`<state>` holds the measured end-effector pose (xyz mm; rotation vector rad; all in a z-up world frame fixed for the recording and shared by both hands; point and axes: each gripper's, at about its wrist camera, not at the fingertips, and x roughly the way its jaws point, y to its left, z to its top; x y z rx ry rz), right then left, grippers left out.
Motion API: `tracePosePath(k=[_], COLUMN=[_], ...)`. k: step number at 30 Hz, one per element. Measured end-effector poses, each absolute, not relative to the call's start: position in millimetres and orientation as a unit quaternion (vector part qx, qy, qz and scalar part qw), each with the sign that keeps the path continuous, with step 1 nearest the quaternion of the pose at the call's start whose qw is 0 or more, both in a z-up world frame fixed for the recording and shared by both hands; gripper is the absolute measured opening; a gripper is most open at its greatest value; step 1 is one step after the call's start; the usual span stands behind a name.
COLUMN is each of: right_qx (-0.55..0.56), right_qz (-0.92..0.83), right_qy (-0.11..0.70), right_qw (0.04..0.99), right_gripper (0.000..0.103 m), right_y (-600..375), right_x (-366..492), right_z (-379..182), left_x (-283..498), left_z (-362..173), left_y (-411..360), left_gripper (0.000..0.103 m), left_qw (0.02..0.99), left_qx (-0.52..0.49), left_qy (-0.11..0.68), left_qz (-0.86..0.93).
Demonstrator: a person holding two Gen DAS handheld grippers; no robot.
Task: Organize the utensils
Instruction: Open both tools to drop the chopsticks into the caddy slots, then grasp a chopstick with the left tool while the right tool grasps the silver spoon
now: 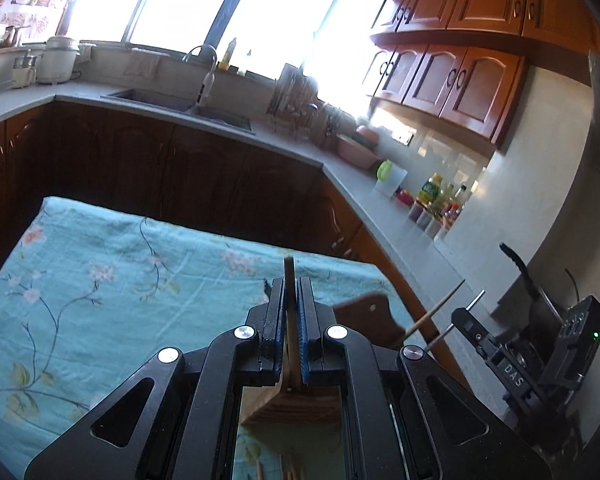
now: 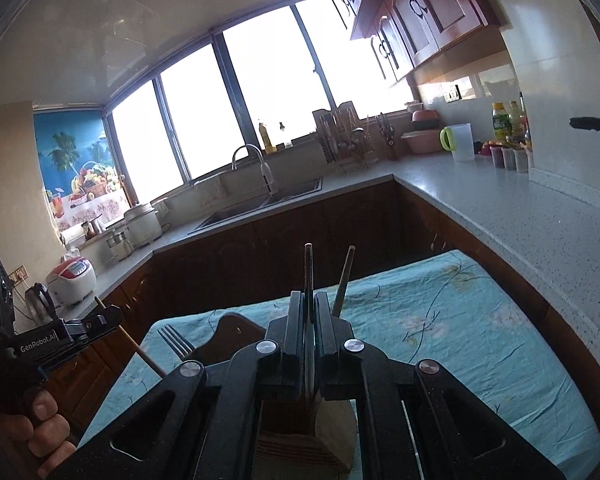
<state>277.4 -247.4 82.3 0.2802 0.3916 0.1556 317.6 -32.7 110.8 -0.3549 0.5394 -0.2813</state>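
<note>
above floral tablecloth (image 1: 100, 280), left tool (image 1: 290, 300) clamps chopstick (image 1: 289, 270), right tool (image 2: 309, 312) clamps thin utensil (image 2: 308, 268)

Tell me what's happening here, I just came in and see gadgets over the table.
A person holds a two-finger gripper in each hand above a table with a blue floral cloth. The left gripper is shut on a chopstick; the right gripper is shut on a thin dark utensil. A wooden holder sits below them, and a fork lies on the cloth.
</note>
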Motion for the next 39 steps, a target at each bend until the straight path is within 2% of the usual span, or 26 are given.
tracePosePath(k=[11, 12, 14, 15, 16, 17, 18, 19, 20, 21, 23, 26, 39], right_qx=[0.168, 0.169, 0.172, 0.174, 0.176, 0.179, 0.182, 0.187, 0.191, 0.194, 0.194, 0.186, 0.159], right_qz=[0.079, 0.080, 0.081, 0.084, 0.086, 0.086, 0.086, 0.084, 0.084, 0.083, 0.081, 0.078, 0.122], right_qy=[0.229, 0.231, 0.232, 0.231, 0.231, 0.231, 0.228, 0.223, 0.216, 0.208, 0.199, 0.204, 0.295], right_qw=[0.955, 0.955, 0.954, 0.954, 0.953, 0.953, 0.953, 0.953, 0.954, 0.955, 0.957, 0.958, 0.934], right_gripper=[0.006, 0.007, 0.011, 0.011, 0.013, 0.021, 0.040, 0.052, 0.069, 0.078, 0.085, 0.094, 0.094], right_y=[-260, -260, -261, -262, -263, -264, -266, -268, -271, -273, -275, -274, -236], right_x=[285, 285, 285, 283, 281, 278, 275, 269, 264, 256, 240, 217, 141], right_z=[73, 73, 74, 75, 76, 77, 79, 81, 82, 84, 87, 85, 29], left_x=[322, 323, 322, 320, 317, 312, 306, 303, 297, 291, 279, 259, 174], left_z=[111, 110, 108, 108, 108, 109, 109, 109, 108, 107, 100, 83, 15], left_y=[-34, -35, -33, -31, -29, -27, -24, -23, -19, -16, -10, 3, 33], left_gripper=[0.005, 0.008, 0.020, 0.037, 0.046, 0.047, 0.050, 0.056, 0.058, 0.061, 0.067, 0.069, 0.069], left_qw=[0.933, 0.932, 0.927, 0.926, 0.927, 0.928, 0.928, 0.928, 0.928, 0.929, 0.929, 0.924, 0.895], left_qx=[-0.168, -0.168, -0.171, -0.175, -0.178, -0.181, -0.182, -0.182, -0.181, -0.180, -0.176, -0.177, -0.192], left_qy=[0.283, 0.289, 0.299, 0.302, 0.298, 0.293, 0.292, 0.293, 0.294, 0.295, 0.302, 0.322, 0.397], left_qz=[-0.144, -0.143, -0.145, -0.142, -0.142, -0.142, -0.142, -0.141, -0.138, -0.133, -0.119, -0.103, -0.070])
